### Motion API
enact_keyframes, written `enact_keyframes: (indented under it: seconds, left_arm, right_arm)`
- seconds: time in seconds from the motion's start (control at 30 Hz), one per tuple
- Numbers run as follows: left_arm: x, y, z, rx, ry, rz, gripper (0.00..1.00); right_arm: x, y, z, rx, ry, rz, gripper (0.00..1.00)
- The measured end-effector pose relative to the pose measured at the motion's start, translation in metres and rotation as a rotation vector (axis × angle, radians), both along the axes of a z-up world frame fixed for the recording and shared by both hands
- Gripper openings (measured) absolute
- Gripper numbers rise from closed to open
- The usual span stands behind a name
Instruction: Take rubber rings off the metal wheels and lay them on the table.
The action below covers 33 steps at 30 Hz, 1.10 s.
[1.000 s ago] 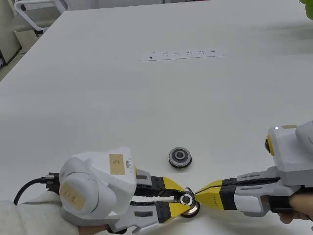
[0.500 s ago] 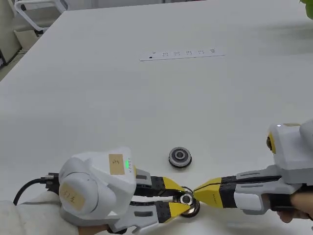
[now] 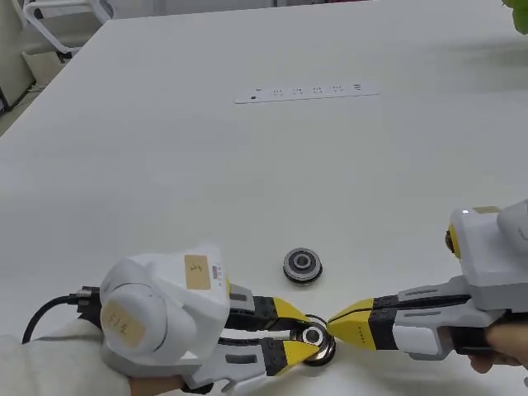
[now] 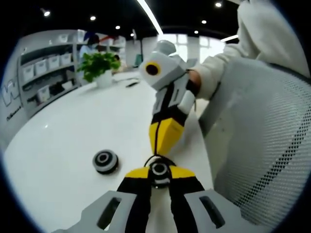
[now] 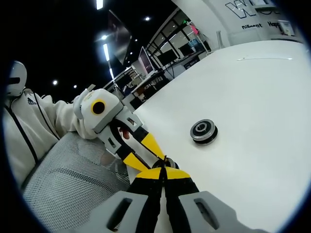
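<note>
Yellow-tipped white left claw (image 3: 316, 337), black cable (image 3: 49, 307)

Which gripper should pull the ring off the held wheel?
Right, likely. The left gripper clamps the wheel, steadying it; the right gripper has its shut tips at the wheel's rim, free to pull away.

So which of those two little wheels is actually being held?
The nearer wheel, clamped in the left gripper; the other wheel sits free on the table.

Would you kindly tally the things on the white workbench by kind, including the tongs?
Round grey metal wheels with black rubber rings: 2
Yellow-tipped handheld tongs: 2
Long white strip with dark marks: 1
Total: 5
</note>
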<state>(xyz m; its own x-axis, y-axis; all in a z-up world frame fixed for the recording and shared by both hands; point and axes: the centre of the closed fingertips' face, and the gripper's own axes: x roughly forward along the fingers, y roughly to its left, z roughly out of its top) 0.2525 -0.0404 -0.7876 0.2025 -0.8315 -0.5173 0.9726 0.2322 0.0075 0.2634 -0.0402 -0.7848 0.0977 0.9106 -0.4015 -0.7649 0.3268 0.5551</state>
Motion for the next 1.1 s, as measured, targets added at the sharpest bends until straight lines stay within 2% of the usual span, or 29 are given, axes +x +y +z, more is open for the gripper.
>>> enact_keyframes:
  seconds: [0.13, 0.27, 0.47, 0.53, 0.7, 0.77, 0.83, 0.9, 1.03, 1.1]
  left_arm:
    - [-0.003, 0.002, 0.007, -0.002, 0.010, -0.015, 0.19]
    - [-0.008, 0.001, 0.017, -0.006, 0.006, -0.030, 0.23]
    - [-0.007, 0.006, 0.035, -0.021, 0.001, -0.025, 0.42]
    - [-0.005, 0.010, 0.042, -0.028, -0.011, -0.017, 0.47]
    - [0.002, 0.026, 0.060, -0.049, -0.021, 0.021, 0.54]
    - [0.006, 0.034, 0.067, -0.059, -0.038, 0.046, 0.56]
    - [0.007, 0.042, 0.071, -0.061, -0.035, 0.058, 0.59]
    - [0.004, 0.050, 0.073, -0.045, -0.025, 0.057, 0.66]
    - [0.002, 0.069, 0.079, -0.013, -0.050, 0.062, 0.69]
    - [0.004, 0.077, 0.083, -0.013, -0.065, 0.084, 0.71]
  right_arm:
    - [0.000, 0.000, 0.000, -0.003, -0.008, 0.002, 0.00]
    - [0.000, -0.002, 0.002, -0.002, -0.013, 0.000, 0.00]
    - [0.000, -0.003, 0.006, -0.005, -0.024, -0.003, 0.00]
    - [0.002, -0.004, 0.006, -0.010, -0.036, -0.012, 0.00]
    - [0.005, -0.007, 0.011, -0.006, -0.042, -0.028, 0.00]
    - [0.005, -0.007, 0.013, -0.006, -0.044, -0.030, 0.00]
    - [0.005, -0.007, 0.015, -0.007, -0.047, -0.030, 0.00]
    - [0.005, -0.008, 0.018, -0.009, -0.050, -0.030, 0.00]
    - [0.006, -0.010, 0.022, -0.016, -0.065, -0.033, 0.00]
    - [0.006, -0.010, 0.024, -0.019, -0.070, -0.034, 0.00]
